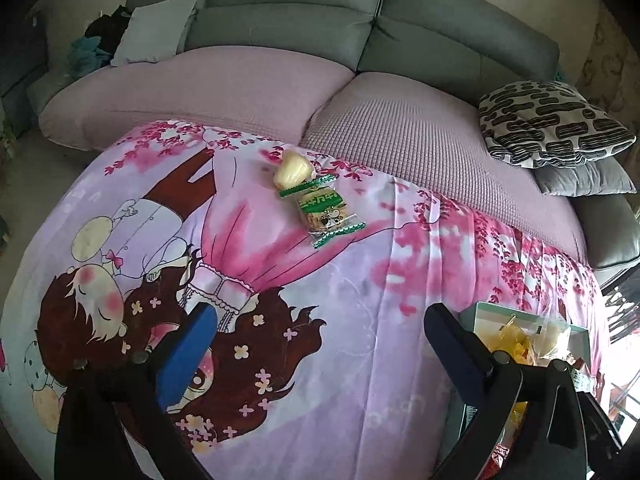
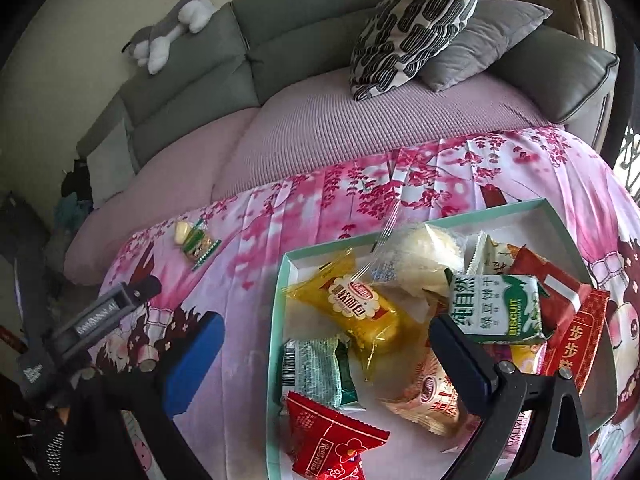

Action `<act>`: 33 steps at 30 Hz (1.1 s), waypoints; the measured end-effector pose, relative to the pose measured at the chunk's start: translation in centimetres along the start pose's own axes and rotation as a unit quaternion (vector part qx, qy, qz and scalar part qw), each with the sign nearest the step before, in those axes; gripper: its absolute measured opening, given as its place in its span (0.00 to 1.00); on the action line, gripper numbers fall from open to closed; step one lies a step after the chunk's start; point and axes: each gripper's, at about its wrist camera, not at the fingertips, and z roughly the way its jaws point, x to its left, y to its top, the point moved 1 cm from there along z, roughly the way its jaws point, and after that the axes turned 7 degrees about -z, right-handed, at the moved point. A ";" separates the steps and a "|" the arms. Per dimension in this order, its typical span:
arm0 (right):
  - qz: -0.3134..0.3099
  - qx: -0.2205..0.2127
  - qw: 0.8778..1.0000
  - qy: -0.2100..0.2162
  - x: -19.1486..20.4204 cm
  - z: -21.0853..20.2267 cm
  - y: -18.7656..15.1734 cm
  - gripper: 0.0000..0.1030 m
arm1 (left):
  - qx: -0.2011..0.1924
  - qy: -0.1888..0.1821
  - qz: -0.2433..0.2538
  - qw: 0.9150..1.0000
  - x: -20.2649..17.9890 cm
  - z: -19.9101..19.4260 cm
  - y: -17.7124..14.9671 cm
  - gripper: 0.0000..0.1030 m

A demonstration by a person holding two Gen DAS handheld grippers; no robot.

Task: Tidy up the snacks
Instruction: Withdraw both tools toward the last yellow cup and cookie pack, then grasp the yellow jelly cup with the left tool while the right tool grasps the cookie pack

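**Two snacks out on the cloth, the rest in the tray**

Left wrist view: a green-wrapped biscuit pack [image 1: 323, 211] with a clear window and zigzag green ends lies on the pink cartoon-print cloth [image 1: 360, 340], touching a pale yellow wrapped snack [image 1: 293, 169] just behind it. The left gripper [image 1: 320, 344] has its jaws spread wide apart with nothing between them; only the printed cloth shows under the blue pads [image 1: 188, 356]. The two snacks lie well ahead of the fingertips, roughly centred between them. At the right edge, behind the right-hand finger, a corner of the mint-rimmed tray [image 1: 580, 330] holds yellow wrappers.

Right wrist view: the tray [image 2: 280, 300] is crowded with a yellow bread pack [image 2: 360, 308], a clear-bagged pale bun [image 2: 416, 260], a green and white BISCUIT pack [image 2: 496, 308], red packets [image 2: 332, 444] and a teal barcoded pack [image 2: 316, 372]. The right gripper [image 2: 324, 360] is also wide open and empty, one pad over the cloth, the other over the tray's contents; whether that one touches them I cannot tell. The green-wrapped biscuit pack [image 2: 197, 245] and pale snack [image 2: 182, 231] lie far off at upper left.
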 end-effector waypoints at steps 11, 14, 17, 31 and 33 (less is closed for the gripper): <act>-0.032 0.010 0.999 -0.014 2.2 1.6 0.5 1.00 | 0.016 -0.016 -0.013 1.000 1.9 0.8 1.7 1.00; -0.037 0.004 0.999 -0.005 3.2 1.9 1.4 1.00 | 0.019 -0.019 -0.020 0.999 2.8 1.1 3.0 1.00; -0.045 0.003 0.999 0.015 4.6 2.7 3.2 1.00 | 0.023 -0.036 -0.016 0.999 3.7 1.7 4.6 1.00; -0.202 0.064 0.975 0.063 16.5 15.2 8.3 0.98 | 0.099 -0.051 0.023 0.993 7.0 11.0 13.0 0.99; -0.217 0.082 0.971 0.062 17.5 17.5 7.9 0.96 | 0.101 -0.057 0.032 0.993 7.0 11.9 13.3 0.99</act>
